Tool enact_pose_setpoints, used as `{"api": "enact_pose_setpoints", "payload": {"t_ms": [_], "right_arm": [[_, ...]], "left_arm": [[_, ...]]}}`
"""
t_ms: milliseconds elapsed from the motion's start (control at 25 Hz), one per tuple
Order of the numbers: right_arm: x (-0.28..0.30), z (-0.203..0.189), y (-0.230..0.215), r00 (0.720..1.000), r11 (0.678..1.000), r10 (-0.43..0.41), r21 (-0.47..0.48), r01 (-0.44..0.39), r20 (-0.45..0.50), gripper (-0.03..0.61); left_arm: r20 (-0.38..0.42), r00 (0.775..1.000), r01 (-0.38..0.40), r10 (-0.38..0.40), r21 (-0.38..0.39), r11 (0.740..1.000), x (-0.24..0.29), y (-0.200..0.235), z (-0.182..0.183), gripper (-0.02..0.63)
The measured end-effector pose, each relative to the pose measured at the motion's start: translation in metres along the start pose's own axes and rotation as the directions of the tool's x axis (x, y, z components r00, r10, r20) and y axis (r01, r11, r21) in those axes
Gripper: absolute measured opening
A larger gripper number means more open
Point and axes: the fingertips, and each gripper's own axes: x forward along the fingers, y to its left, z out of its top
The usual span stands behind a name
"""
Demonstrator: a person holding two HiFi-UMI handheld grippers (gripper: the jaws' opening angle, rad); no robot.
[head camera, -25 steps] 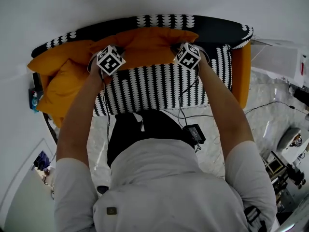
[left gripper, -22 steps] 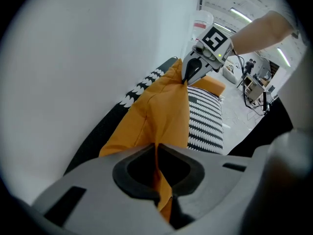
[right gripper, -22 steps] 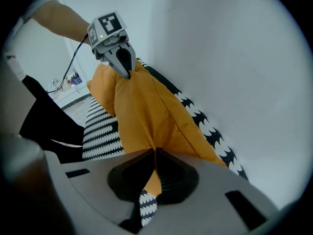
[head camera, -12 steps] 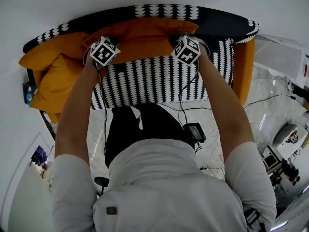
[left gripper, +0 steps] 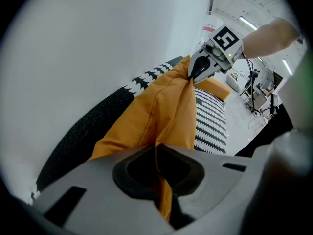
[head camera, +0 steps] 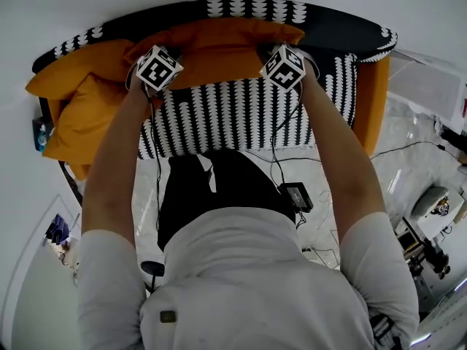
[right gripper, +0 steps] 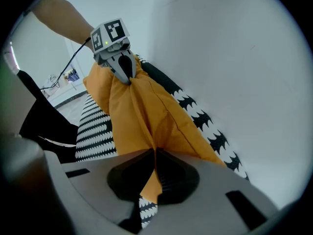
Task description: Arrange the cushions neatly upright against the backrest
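An orange cushion (head camera: 219, 46) stands along the backrest (head camera: 328, 31) of a black-and-white patterned sofa. My left gripper (head camera: 146, 57) is shut on its upper left corner and my right gripper (head camera: 273, 54) on its upper right corner. In the left gripper view the jaws (left gripper: 159, 153) pinch orange fabric (left gripper: 166, 106), and the right gripper (left gripper: 194, 75) bites the far corner. The right gripper view mirrors this: its jaws (right gripper: 154, 158) clamp the cushion's seam (right gripper: 142, 111), with the left gripper (right gripper: 126, 75) at the other end.
More orange cushions (head camera: 73, 115) are heaped at the sofa's left end, and an orange one (head camera: 371, 100) stands at the right arm. A white wall is close behind the backrest. Cables and a black box (head camera: 298, 195) lie on the floor by the person's legs.
Both grippers have come down a little with the cushion, which now sits lower against the backrest. Both grips are unchanged.
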Motion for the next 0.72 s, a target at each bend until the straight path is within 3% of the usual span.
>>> {"api": "enact_pose_setpoints", "payload": {"t_ms": [120,440,720], "right_arm": [[-0.002,-0.002,-0.001,1.000,1.000,-0.019,0.006,0.019,-0.004,0.041],[-0.018,0.004,-0.001,0.996,0.995,-0.094,0.026,0.094,0.003,0.160],[-0.047,0.022,0.010,0.990,0.991,-0.130,0.049,0.128,0.053,0.169]], "left_arm": [[0.007,1.000,-0.002,0.002,-0.005,1.000,-0.005,-0.003,0.004,0.021],[0.061,0.998,-0.032,0.033,-0.007,0.999,-0.028,-0.013,0.011,0.070],[0.128,0.989,-0.071,0.073,-0.023,0.997,-0.060,-0.023,0.021,0.115]]}}
